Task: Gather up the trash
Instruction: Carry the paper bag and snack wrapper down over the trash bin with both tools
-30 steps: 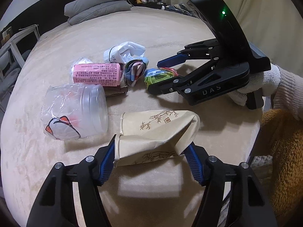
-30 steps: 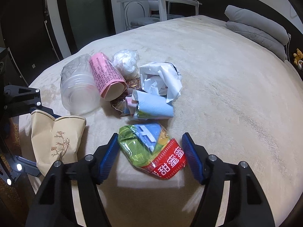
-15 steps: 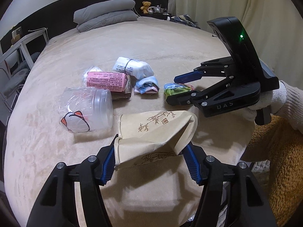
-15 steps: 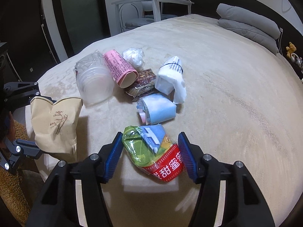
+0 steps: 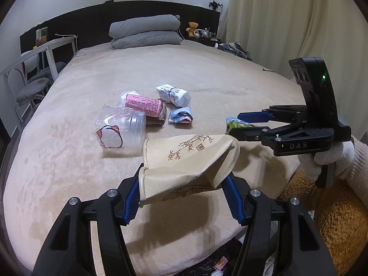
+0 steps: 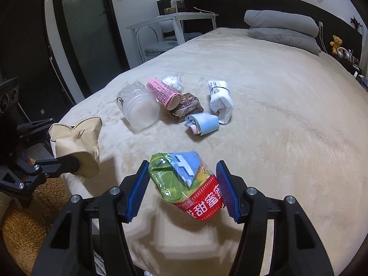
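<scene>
Right gripper (image 6: 181,191) has lifted the snack wrapper (image 6: 186,184) off the bed (image 6: 276,115), fingers clamped; left gripper (image 5: 184,197) still pinches the paper bag (image 5: 188,161). Drop-in likely next.

Beige bag (image 5: 188,161) with brown bamboo print; green, blue, red packet (image 6: 186,184); pink tube (image 5: 143,104); possibly brown wrapper (image 6: 187,107)
</scene>
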### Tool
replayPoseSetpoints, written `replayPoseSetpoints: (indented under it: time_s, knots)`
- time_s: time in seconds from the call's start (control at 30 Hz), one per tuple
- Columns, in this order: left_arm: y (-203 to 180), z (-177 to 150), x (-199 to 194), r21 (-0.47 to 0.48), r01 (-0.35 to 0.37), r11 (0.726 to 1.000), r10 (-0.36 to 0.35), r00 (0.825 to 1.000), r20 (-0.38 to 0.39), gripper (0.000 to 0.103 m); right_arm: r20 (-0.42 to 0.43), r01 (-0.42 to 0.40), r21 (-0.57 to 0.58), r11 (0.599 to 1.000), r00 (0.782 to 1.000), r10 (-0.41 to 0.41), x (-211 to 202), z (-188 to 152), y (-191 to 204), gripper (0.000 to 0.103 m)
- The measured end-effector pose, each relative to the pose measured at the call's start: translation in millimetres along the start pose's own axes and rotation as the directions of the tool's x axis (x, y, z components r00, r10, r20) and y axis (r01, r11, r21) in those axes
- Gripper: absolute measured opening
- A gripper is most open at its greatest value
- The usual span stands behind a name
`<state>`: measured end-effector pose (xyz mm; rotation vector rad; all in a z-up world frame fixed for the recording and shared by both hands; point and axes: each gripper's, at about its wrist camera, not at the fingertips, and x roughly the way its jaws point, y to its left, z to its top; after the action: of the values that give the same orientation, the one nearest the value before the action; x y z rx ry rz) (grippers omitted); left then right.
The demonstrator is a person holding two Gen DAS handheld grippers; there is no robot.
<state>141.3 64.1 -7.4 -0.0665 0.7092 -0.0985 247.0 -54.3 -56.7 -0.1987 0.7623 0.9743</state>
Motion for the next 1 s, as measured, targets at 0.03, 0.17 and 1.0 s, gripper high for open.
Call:
replayPoseSetpoints:
  time_s: [0.03,0.17,1.0]
  knots:
    - [0,-3,-5,-0.011,0.001,1.0,-0.001,1.0,0.012,0.061,0.008,-0.003,0.009,1.0,1.0,0.003,-6,-4,2,0.059]
    - [-4,-13,-21,-0.055,-0.002,0.998,0.005,0.999,0.052,0.061,0.041,-0.011,0.042,0.999,0.999,0.009,-28,-21,9,0.059]
    - [-44,-90,-93,-0.187,0.045,0.981,-0.016,0.988,0.153,0.061,0.131,0.005,0.142,0.99,0.991,-0.024,-110,-106,55,0.059]
